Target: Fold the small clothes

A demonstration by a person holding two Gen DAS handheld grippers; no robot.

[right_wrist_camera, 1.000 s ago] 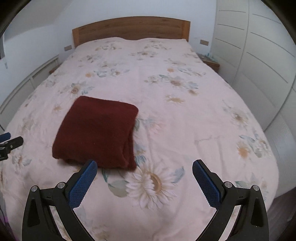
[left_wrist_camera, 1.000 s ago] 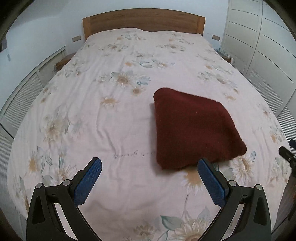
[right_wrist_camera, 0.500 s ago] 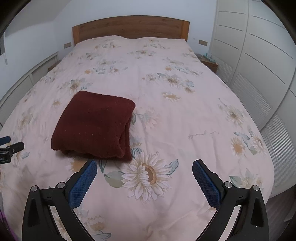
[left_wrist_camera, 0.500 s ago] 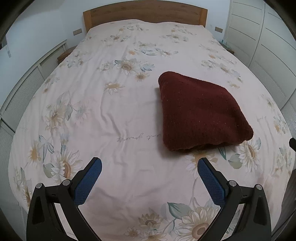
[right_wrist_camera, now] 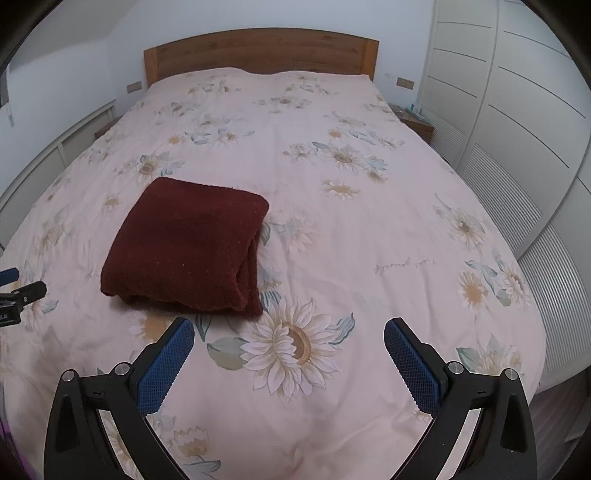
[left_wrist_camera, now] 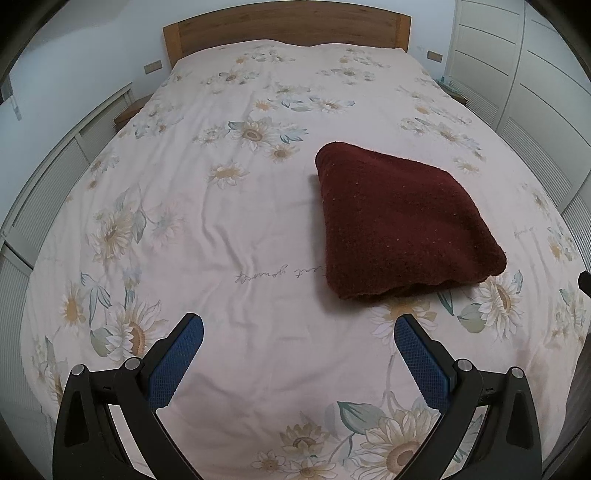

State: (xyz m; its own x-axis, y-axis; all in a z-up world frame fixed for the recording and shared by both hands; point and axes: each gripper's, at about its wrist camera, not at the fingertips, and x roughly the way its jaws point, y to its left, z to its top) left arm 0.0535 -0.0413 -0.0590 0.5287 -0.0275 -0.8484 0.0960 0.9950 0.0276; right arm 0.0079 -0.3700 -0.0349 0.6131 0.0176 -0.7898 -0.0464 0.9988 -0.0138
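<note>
A dark red knitted garment (left_wrist_camera: 402,225) lies folded in a thick rectangle on the floral bedspread (left_wrist_camera: 207,229). In the right wrist view it (right_wrist_camera: 188,243) sits left of centre, its layered fold edges facing right. My left gripper (left_wrist_camera: 298,326) is open and empty, held above the bed, near and left of the garment's front edge. My right gripper (right_wrist_camera: 289,330) is open and empty, near and right of the garment's front corner. The left gripper's tip (right_wrist_camera: 22,291) shows at the left edge of the right wrist view.
A wooden headboard (left_wrist_camera: 288,26) stands at the far end of the bed. White louvred wardrobe doors (right_wrist_camera: 517,122) line the right side. A low white panel wall (left_wrist_camera: 55,173) runs along the left. A bedside table (right_wrist_camera: 415,123) stands at the far right.
Both grippers have drawn back and up from the garment, so it looks farther away. The garment has not moved. Both grippers stay open.
</note>
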